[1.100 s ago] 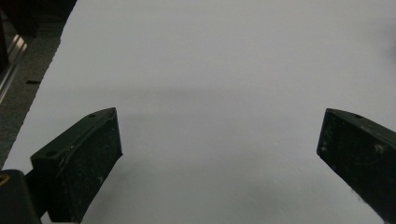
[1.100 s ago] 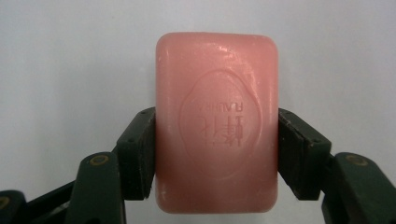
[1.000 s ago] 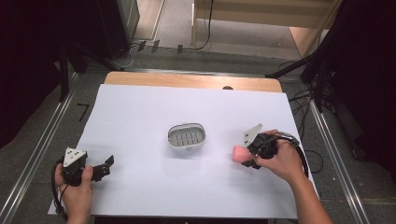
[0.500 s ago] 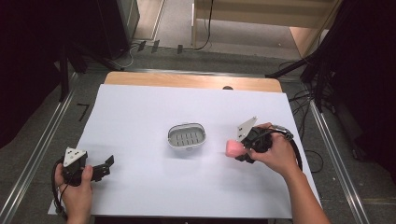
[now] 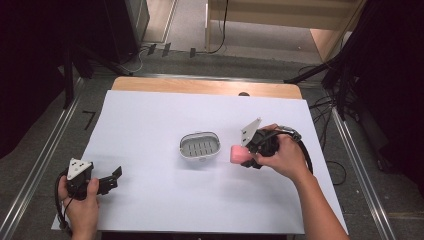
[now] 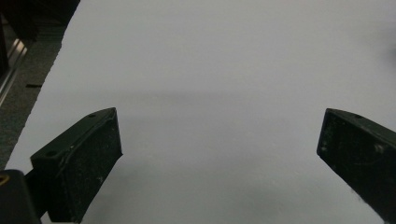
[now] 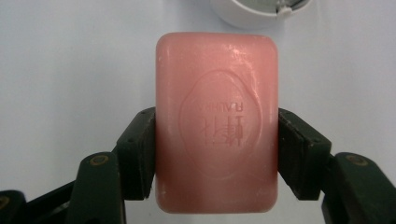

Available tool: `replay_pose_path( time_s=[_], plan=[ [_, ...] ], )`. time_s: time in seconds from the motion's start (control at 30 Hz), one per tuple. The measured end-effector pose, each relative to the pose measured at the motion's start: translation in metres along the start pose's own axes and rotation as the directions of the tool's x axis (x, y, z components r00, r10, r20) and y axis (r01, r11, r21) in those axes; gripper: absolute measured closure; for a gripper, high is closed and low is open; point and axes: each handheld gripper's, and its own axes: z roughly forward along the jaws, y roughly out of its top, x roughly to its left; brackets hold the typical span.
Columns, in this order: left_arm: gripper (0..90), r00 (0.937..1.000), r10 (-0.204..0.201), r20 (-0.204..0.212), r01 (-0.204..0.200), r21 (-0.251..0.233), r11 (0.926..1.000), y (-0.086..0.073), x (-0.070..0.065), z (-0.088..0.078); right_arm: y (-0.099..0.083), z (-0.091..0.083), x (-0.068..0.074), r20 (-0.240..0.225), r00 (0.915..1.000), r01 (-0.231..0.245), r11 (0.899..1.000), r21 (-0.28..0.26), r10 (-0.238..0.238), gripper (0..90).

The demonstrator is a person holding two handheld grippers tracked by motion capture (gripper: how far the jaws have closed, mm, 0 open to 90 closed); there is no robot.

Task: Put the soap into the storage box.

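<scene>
One pink soap bar [image 7: 216,121] clamped between right tongs [image 7: 216,154], beside dish [image 5: 200,145]

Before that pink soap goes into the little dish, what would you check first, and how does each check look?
1. Soap gripped on both sides by the right gripper's fingers: ok.
2. Soap lifted clear of the white sheet: cannot tell.
3. Soap dish upright, open side up, nothing lying in it: ok.
4. Path between soap and dish free of other things: ok.
5. Left gripper out of the way at the near left corner, fingers apart with nothing between them: ok.
6. Soap lined up over the dish: not ok, it sits just to the dish's right.
</scene>
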Motion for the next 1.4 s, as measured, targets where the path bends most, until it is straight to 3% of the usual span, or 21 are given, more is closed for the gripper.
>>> replay_pose_path(
  time_s=[0.17, 0.27, 0.43, 0.53, 0.6, 0.8, 1.1, 1.4],
  plan=[
    [0.4, 1.0000, 0.004, 0.004, -0.004, -0.011, 0.9999, 0.000, 0.000, -0.001, 0.015, 0.004, -0.003, -0.016, 0.9998, 0.013, 1.000, 0.002, -0.013, 38.9],
    [0.4, 0.9999, -0.002, 0.016, 0.003, -0.045, 0.9990, -0.002, 0.000, -0.004, 0.024, 0.004, -0.007, -0.021, 0.9995, 0.023, 1.000, -0.007, -0.023, 38.9],
    [0.4, 0.9990, 0.022, 0.038, -0.018, -0.104, 0.9944, -0.002, -0.002, -0.008, 0.039, 0.007, -0.011, -0.028, 0.9987, 0.042, 0.999, -0.011, -0.042, 38.9],
    [0.4, 0.9991, 0.037, 0.020, -0.034, -0.119, 0.9923, -0.001, -0.006, -0.008, 0.046, 0.010, -0.014, -0.033, 0.9985, 0.043, 0.999, -0.028, -0.044, 38.9],
    [0.4, 0.9968, 0.077, 0.019, -0.074, -0.131, 0.9886, 0.000, -0.010, -0.007, 0.053, 0.014, -0.016, -0.038, 0.9977, 0.056, 0.998, -0.019, -0.057, 39.0],
    [0.4, 0.9960, 0.089, -0.001, -0.088, -0.166, 0.9822, 0.000, -0.010, -0.007, 0.061, 0.018, -0.019, -0.053, 0.9964, 0.065, 0.997, -0.029, -0.066, 38.9],
    [0.5, 0.9979, 0.049, 0.042, -0.042, -0.152, 0.9875, -0.001, -0.005, -0.004, 0.076, 0.020, -0.024, -0.060, 0.9930, 0.100, 0.995, -0.021, -0.101, 38.9],
    [0.5, 0.9973, 0.065, 0.034, -0.060, -0.126, 0.9902, 0.000, -0.006, -0.002, 0.104, 0.019, -0.027, -0.069, 0.9864, 0.150, 0.989, 0.006, -0.149, 38.9]
  ],
)
